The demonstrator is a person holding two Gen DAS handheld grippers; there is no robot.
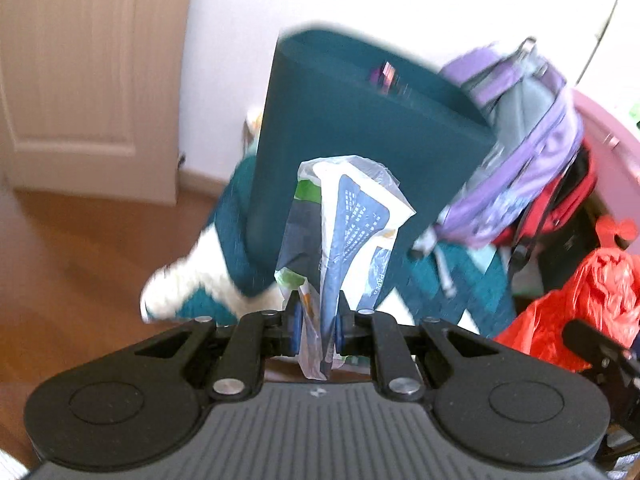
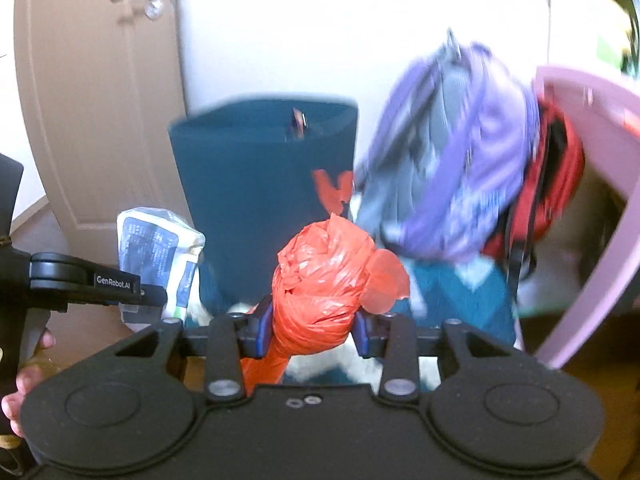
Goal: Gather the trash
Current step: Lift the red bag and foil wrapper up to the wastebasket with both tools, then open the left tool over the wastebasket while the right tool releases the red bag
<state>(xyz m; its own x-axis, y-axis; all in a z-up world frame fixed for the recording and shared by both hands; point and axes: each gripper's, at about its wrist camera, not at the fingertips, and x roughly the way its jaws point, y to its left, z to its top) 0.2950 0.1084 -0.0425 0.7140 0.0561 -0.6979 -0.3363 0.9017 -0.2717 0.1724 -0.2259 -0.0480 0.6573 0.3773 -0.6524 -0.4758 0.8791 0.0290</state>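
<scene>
The left gripper is pinched tight on a clear plastic bag stuffed with printed paper packaging; the bag hangs out past the blue pads, in front of a tall teal bin. The right gripper stands partly open, its pads pressed on the twisted neck of an orange plastic bag, whose knotted bulge sticks out just beyond the fingertips. Both bags are held in the air above a teal-and-white rug on a wooden floor. The bin stands against a white wall, with a beige door to its left. To its right, a purple backpack hangs over a red bag beside a pink chair
</scene>
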